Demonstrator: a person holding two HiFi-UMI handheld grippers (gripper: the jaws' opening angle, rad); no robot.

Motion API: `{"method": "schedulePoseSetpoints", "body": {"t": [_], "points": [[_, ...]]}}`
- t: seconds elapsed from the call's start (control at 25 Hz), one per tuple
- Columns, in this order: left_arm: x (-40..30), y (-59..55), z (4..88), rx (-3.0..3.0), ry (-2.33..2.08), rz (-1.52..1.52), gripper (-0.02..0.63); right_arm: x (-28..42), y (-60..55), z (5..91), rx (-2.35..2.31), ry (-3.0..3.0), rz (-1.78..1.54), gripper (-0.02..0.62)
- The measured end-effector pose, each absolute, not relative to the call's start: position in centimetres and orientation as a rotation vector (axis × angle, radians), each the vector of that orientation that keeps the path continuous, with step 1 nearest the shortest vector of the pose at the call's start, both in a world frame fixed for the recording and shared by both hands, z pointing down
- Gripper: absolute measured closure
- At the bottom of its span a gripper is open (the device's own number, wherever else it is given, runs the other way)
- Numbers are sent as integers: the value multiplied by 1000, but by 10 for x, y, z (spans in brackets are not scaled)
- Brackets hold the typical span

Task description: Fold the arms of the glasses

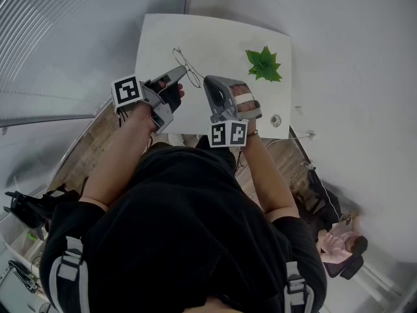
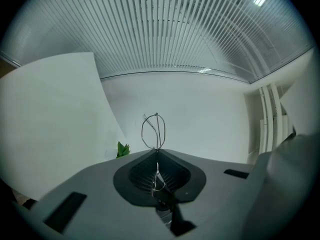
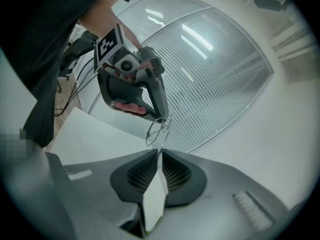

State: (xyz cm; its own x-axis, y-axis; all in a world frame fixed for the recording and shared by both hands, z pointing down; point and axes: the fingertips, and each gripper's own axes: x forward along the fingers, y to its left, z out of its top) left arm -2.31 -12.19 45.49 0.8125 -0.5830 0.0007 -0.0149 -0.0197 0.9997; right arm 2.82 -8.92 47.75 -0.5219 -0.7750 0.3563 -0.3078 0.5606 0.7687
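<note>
I have my left tongs (image 2: 158, 154) clamped on the glasses (image 2: 154, 130), held up over the desk (image 1: 215, 34). My right tongs (image 3: 160, 154) stand slightly apart, a thin wire arm between their tips. Farther off, a plant (image 1: 264, 64) sits on the desk.

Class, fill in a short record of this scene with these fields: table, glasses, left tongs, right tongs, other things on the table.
table: white
glasses: thin wire frame, held over the table
left tongs: shut on the glasses
right tongs: narrowly apart, one glasses arm between the tips, not visibly pinched
on the table: green plant; small round object near the edge
</note>
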Motion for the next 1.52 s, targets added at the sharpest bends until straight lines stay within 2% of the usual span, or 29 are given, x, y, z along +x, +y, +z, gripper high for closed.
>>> {"method": "schedulePoseSetpoints", "body": {"t": [0.48, 1.44, 1.52], "points": [[-25, -123, 451, 1537, -486, -505, 592, 12, -77, 489, 722, -2129, -890, 535], [-32, -138, 445, 1481, -446, -633, 592, 5, -84, 478, 752, -2336, -713, 534], [-33, -139, 446, 1480, -456, -635, 592, 6, -85, 479, 746, -2348, -676, 492]]}}
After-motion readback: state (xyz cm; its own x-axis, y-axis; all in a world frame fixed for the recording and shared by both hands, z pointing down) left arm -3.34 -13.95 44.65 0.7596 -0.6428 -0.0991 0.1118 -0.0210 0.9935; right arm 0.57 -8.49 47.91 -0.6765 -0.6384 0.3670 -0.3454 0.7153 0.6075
